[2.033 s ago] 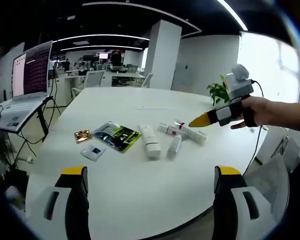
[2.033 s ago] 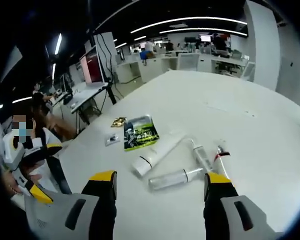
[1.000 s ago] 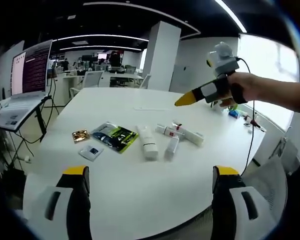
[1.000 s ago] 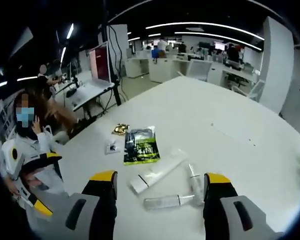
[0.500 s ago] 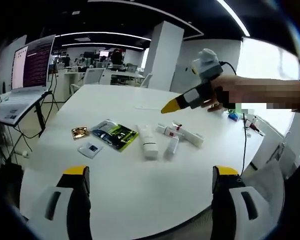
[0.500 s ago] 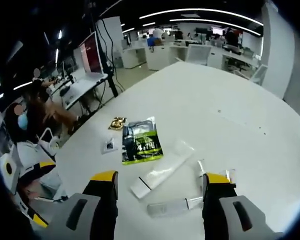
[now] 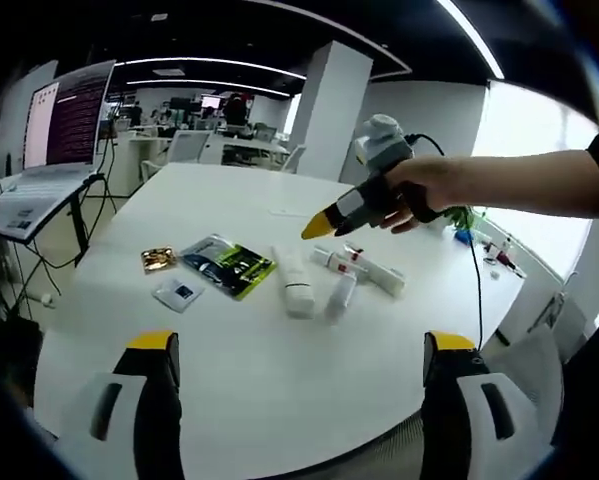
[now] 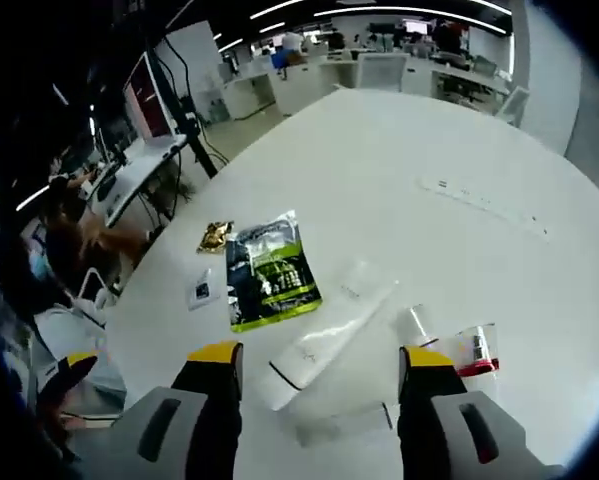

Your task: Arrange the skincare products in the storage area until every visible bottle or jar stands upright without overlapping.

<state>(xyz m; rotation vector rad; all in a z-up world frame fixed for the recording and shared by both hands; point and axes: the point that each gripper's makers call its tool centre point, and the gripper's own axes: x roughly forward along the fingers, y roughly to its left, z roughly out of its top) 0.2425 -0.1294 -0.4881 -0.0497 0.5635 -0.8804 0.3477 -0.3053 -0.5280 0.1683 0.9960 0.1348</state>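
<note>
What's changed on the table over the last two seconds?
The right gripper has swung in over the table from the far edge, and its open jaws now sit above the white tube. Nothing has been grasped. The tubes and bottles still lie flat, the green packet stays beside them, and the left gripper hangs back, open.

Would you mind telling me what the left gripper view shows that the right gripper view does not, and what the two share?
Left gripper view: the right gripper, held in a hand above the tubes, plus a green plant. Right gripper view: a power strip lying on the table. Both share the white tube, green packet, gold packet and small white sachet.
</note>
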